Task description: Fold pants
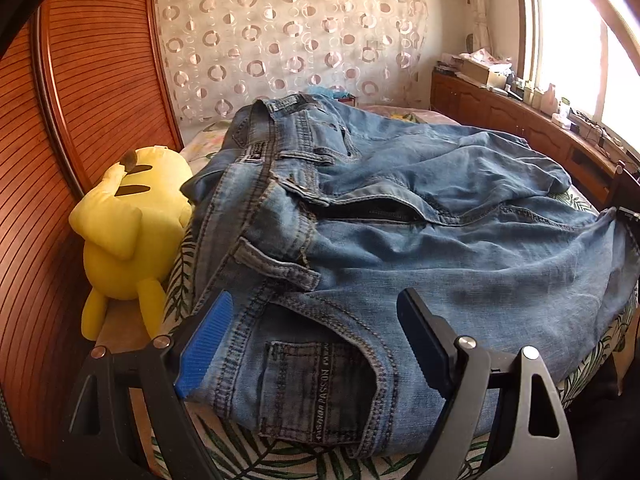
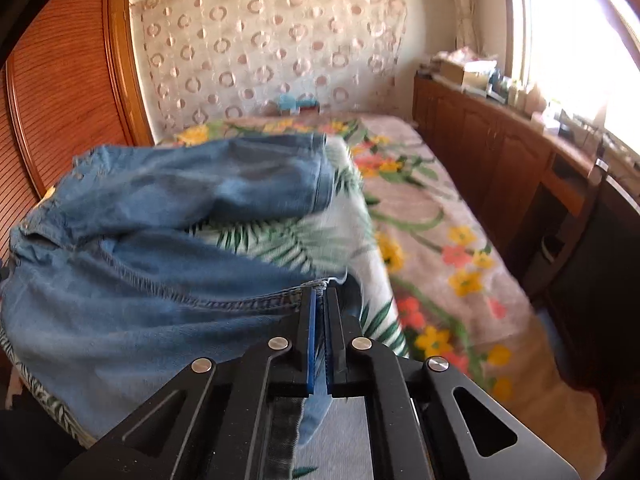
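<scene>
Blue denim pants point(image 1: 400, 240) lie rumpled on a leaf-print cloth on the bed, waistband to the left and legs running right. My left gripper point(image 1: 316, 308) is open, its blue pad and black finger standing either side of the waistband and back pocket without pressing them. In the right wrist view the pants point(image 2: 140, 280) fill the left half. My right gripper point(image 2: 320, 300) is shut on a seamed edge of the denim, and a strip of fabric hangs down between the fingers. That same gripper shows in the left wrist view at the right edge, holding the cloth point(image 1: 624, 220).
A yellow plush toy point(image 1: 132, 232) lies left of the pants against a wooden slatted wardrobe point(image 1: 80, 100). A floral blanket point(image 2: 432, 240) covers the bed to the right. A low wooden cabinet point(image 2: 500, 152) with clutter runs under the bright window. A patterned curtain point(image 1: 288, 40) hangs behind.
</scene>
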The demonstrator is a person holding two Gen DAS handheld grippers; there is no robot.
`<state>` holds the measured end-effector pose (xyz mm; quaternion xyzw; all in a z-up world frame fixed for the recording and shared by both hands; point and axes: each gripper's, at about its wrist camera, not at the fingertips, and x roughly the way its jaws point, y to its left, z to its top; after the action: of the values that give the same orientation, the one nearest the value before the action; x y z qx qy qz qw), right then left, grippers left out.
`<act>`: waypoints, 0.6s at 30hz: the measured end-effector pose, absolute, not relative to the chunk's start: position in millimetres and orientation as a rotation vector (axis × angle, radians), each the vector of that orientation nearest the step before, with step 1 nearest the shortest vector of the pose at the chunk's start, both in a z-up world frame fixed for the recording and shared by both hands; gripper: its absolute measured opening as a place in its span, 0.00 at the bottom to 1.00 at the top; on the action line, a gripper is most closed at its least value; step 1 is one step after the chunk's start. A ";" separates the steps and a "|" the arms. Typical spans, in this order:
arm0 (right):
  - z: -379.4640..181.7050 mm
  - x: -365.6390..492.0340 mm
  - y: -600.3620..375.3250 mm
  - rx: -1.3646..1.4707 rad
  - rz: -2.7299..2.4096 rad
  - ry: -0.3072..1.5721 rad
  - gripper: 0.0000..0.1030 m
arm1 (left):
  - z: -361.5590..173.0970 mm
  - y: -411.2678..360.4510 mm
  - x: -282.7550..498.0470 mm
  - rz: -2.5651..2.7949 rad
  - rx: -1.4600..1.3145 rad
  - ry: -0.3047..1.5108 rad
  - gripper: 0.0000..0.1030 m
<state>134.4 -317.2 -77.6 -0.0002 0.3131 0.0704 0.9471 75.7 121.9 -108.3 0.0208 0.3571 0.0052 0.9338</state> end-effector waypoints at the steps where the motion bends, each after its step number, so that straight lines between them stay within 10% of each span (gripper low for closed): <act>1: -72.3 134.3 -316.5 -0.004 0.139 0.615 0.02 | -107.4 124.0 74.6 0.015 0.040 0.728 0.82; 13: -95.6 143.0 -303.3 -0.013 0.164 0.702 0.05 | -110.9 141.8 62.3 0.052 0.023 0.727 0.82; 18: -84.3 115.9 -321.8 0.004 0.180 0.692 0.34 | -111.9 147.2 55.1 0.062 0.009 0.727 0.82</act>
<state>115.9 -321.8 -84.3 0.0022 0.3387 0.0883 0.9368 55.1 147.2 -111.9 0.0042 0.3553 0.0301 0.9343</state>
